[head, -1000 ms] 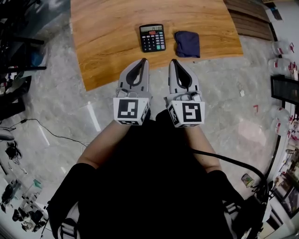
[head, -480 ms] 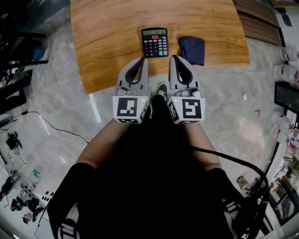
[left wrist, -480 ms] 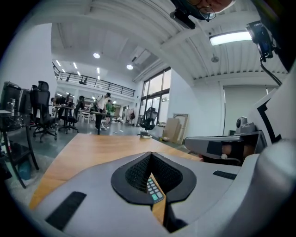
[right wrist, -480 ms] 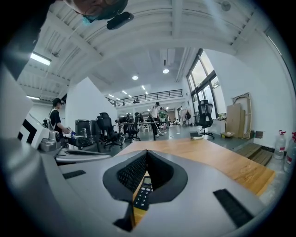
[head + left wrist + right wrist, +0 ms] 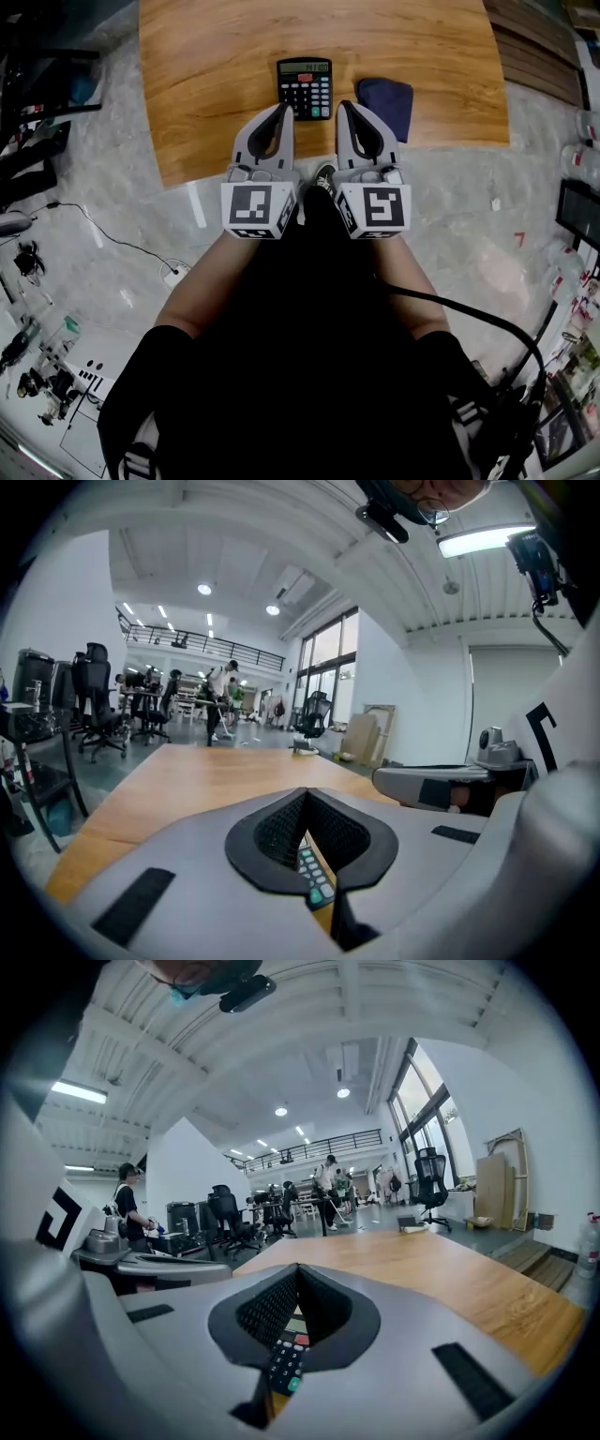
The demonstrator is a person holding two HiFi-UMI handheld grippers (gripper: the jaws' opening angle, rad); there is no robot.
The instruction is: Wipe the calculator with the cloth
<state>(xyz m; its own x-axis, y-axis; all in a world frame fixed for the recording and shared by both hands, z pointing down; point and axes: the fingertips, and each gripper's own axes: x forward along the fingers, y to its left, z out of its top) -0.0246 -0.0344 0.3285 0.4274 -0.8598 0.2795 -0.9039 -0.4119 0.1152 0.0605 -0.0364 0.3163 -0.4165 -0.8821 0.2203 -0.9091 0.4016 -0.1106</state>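
Both left gripper and right gripper closed, empty; folded dark-blue cloth lies just ahead-right of right fingers.

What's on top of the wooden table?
A black calculator and a dark blue cloth lie side by side on the table, cloth on the right. The right tongs cover the cloth's near corner in the head view, so that bit cannot be seen.

The person wears black clothes with short sleeves, and the left gripper and right gripper are pale grey, each with curved fingers lined in black mesh padding, a white cube bearing black square markers, and a trailing black cable.
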